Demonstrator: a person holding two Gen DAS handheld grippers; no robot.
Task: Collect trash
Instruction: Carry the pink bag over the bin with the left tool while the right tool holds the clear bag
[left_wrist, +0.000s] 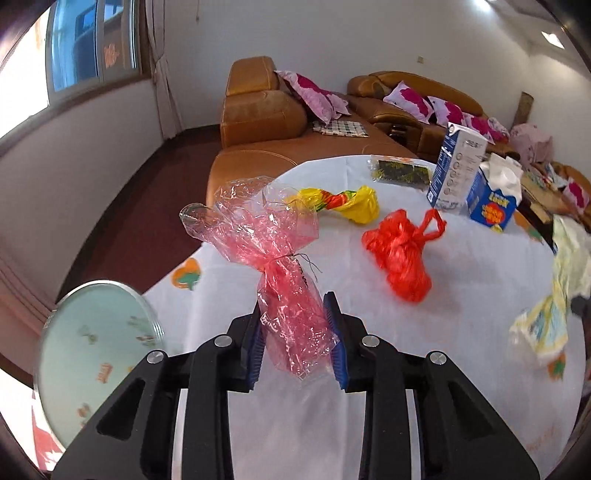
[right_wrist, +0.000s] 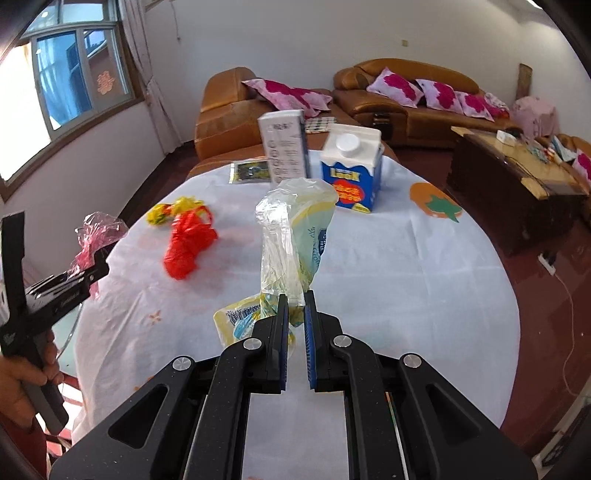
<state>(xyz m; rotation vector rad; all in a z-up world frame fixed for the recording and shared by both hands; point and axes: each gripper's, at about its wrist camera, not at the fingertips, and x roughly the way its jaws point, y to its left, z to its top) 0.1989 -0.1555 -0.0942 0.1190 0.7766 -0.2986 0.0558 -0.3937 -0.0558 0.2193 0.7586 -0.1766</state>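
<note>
My left gripper (left_wrist: 294, 302) is shut on the lower part of a crinkled pink cellophane wrapper (left_wrist: 269, 229), which stands up above the white tablecloth (left_wrist: 461, 332). From the right wrist view that left gripper (right_wrist: 99, 264) shows at the table's left edge with the pink wrapper (right_wrist: 99, 229) in it. My right gripper (right_wrist: 296, 297) is shut on a clear and yellow plastic bag (right_wrist: 291, 229); the same bag (left_wrist: 546, 317) appears blurred at the right of the left wrist view. A red plastic bag (left_wrist: 402, 254) and a knotted yellow bag (left_wrist: 347, 203) lie on the table.
A blue milk carton (right_wrist: 351, 173), a tall white box (right_wrist: 284, 147) and a dark flat packet (right_wrist: 251, 170) stand at the table's far side. A round glass disc (left_wrist: 96, 350) is at lower left. Brown sofas (left_wrist: 266, 122) and a wooden coffee table (right_wrist: 517, 192) lie beyond.
</note>
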